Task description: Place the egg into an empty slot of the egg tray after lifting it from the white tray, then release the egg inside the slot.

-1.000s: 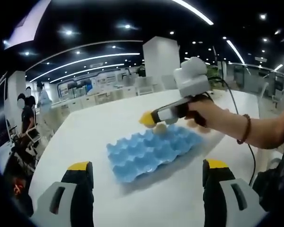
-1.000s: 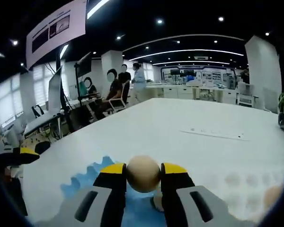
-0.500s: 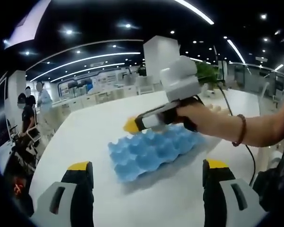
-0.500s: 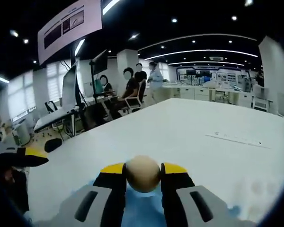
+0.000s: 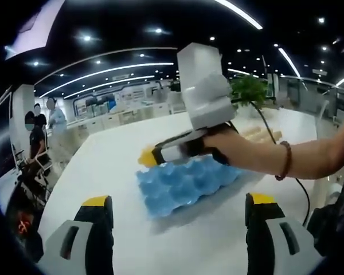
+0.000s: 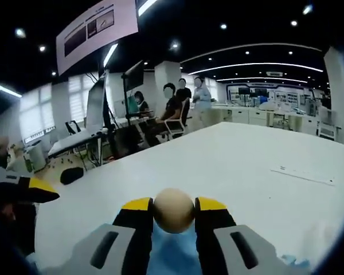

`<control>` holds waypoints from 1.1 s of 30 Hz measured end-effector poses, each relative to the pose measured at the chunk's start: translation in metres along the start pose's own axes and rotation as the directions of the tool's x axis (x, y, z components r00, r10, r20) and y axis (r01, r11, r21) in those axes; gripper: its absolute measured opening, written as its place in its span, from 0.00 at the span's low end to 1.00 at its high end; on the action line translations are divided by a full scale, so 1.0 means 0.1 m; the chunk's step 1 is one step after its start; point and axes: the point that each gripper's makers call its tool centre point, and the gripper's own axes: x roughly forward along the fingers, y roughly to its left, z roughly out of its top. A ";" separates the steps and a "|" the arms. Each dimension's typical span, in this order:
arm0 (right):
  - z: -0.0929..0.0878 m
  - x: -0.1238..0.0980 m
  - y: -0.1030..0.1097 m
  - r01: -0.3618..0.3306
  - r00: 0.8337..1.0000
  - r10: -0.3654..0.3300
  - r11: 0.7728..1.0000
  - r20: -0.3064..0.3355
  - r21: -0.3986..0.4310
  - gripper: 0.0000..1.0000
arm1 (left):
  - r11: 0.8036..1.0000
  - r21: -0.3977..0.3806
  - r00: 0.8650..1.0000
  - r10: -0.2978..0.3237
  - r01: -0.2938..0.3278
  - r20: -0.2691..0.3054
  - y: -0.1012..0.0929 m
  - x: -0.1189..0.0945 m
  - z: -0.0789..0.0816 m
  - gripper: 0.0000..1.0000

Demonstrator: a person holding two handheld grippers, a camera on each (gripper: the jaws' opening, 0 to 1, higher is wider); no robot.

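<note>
A beige egg (image 6: 174, 209) sits clamped between the yellow-tipped jaws of my right gripper (image 6: 174, 209), above a patch of the blue egg tray (image 6: 171, 255). In the left gripper view the blue egg tray (image 5: 186, 184) lies on the white table (image 5: 109, 172), and the right gripper (image 5: 146, 156), held by a person's hand, hovers over its far left corner. My left gripper (image 5: 178, 209) stands open well in front of the tray, nothing between its jaws. The left gripper's yellow tip (image 6: 37, 186) shows at the left edge of the right gripper view.
Several people (image 6: 180, 106) sit or stand by desks beyond the table's far edge. A monitor on a stand (image 6: 97, 109) rises at the left. A thin paper strip (image 6: 303, 175) lies on the table. A green plant (image 5: 249, 89) stands behind the hand.
The right gripper with the egg has travelled left across the blue tray toward its far left corner. The left gripper has stayed put and open.
</note>
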 end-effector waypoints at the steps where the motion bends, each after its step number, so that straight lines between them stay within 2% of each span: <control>1: -0.02 0.00 0.01 -0.002 1.000 0.002 1.000 -0.003 -0.002 0.29 | 1.000 0.001 1.000 -0.001 0.001 0.000 0.00 0.00 0.00 0.98; 8: -0.16 0.06 0.05 -0.005 1.000 0.004 0.999 -0.031 -0.032 0.29 | 1.000 -0.002 1.000 -0.006 0.006 0.002 0.00 0.00 0.01 0.98; 15: -0.20 0.08 0.08 -0.010 1.000 0.009 0.999 -0.024 -0.040 0.29 | 1.000 -0.009 1.000 0.005 -0.005 -0.010 0.02 0.00 -0.02 0.98; 27: -0.33 0.22 0.04 0.018 0.997 -0.020 0.999 -0.069 -0.026 0.29 | 1.000 -0.007 1.000 0.009 -0.009 -0.011 0.05 0.01 -0.02 0.98; 31: -0.31 0.21 0.04 0.018 0.997 -0.020 0.999 -0.069 -0.037 0.28 | 1.000 -0.005 1.000 0.008 -0.008 -0.019 0.05 0.03 -0.04 0.98; 33: -0.32 0.21 0.03 0.016 0.997 -0.018 1.000 -0.072 -0.026 0.30 | 1.000 -0.007 1.000 0.005 -0.005 -0.018 0.05 0.03 -0.04 0.98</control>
